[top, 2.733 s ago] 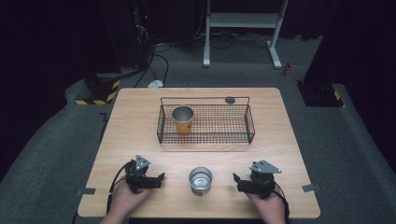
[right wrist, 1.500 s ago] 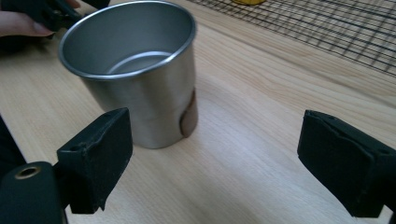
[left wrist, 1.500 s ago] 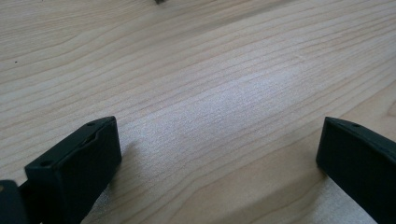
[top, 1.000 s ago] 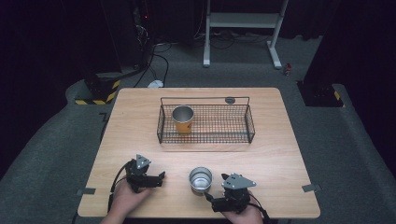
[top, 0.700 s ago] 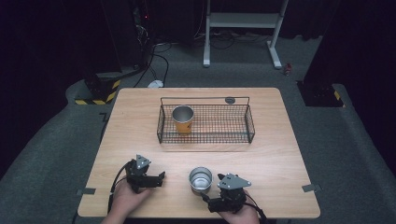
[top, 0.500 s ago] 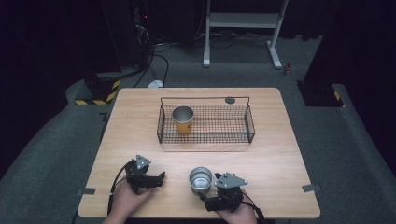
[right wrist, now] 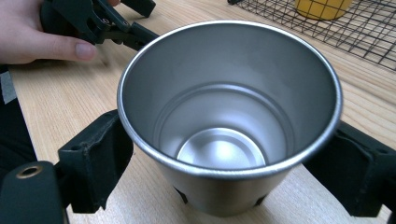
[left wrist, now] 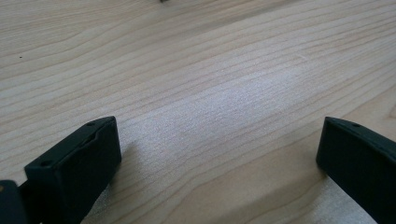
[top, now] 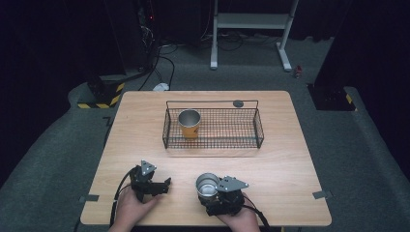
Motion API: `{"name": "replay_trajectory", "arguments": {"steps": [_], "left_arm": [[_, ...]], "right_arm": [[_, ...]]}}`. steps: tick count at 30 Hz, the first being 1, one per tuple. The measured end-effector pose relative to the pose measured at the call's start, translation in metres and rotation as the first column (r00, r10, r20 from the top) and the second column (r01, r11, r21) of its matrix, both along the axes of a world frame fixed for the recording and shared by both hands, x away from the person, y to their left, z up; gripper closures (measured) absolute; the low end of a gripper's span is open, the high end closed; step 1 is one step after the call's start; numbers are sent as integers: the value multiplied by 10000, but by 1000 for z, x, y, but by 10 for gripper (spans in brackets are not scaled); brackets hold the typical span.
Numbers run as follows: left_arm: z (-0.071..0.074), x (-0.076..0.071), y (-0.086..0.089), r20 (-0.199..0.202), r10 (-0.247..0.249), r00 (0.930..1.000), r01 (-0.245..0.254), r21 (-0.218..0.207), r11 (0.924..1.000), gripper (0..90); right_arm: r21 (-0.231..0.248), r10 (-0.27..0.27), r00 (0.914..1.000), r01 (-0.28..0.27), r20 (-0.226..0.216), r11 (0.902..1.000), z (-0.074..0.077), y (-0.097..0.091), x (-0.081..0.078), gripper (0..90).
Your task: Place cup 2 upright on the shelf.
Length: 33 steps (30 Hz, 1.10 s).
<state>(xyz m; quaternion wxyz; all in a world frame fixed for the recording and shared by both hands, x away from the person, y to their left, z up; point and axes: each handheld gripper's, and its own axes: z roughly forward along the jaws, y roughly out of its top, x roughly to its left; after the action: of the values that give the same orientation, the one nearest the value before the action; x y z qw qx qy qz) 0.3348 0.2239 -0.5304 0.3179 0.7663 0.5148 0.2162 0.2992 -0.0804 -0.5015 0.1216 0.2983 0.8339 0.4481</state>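
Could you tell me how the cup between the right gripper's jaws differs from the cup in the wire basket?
The steel cup is bare silver; the basket cup has an orange-yellow body. The steel cup stands on the table between the right gripper jaws; the basket cup stands inside the wire basket, untouched. Both are upright and look empty.

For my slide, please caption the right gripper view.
Right gripper jaws flank an empty steel cup on the wooden table.

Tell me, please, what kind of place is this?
Probably a lab or recording studio: a wooden table stands on grey carpet among dark curtains, with cables and a white equipment stand behind it.
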Motion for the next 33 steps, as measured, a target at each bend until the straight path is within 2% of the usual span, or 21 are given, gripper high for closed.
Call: {"name": "replay_trajectory", "arguments": {"steps": [12,33], "left_arm": [[0,0,0,5,34,10000,-34,-17,10000,3],[0,0,0,1,31,10000,-31,-3,10000,3]], "right_arm": [[143,-140,9997,138,179,9998,-3,1,2,168],[260,-128,9996,122,237,9996,-6,2,3,170]]}}
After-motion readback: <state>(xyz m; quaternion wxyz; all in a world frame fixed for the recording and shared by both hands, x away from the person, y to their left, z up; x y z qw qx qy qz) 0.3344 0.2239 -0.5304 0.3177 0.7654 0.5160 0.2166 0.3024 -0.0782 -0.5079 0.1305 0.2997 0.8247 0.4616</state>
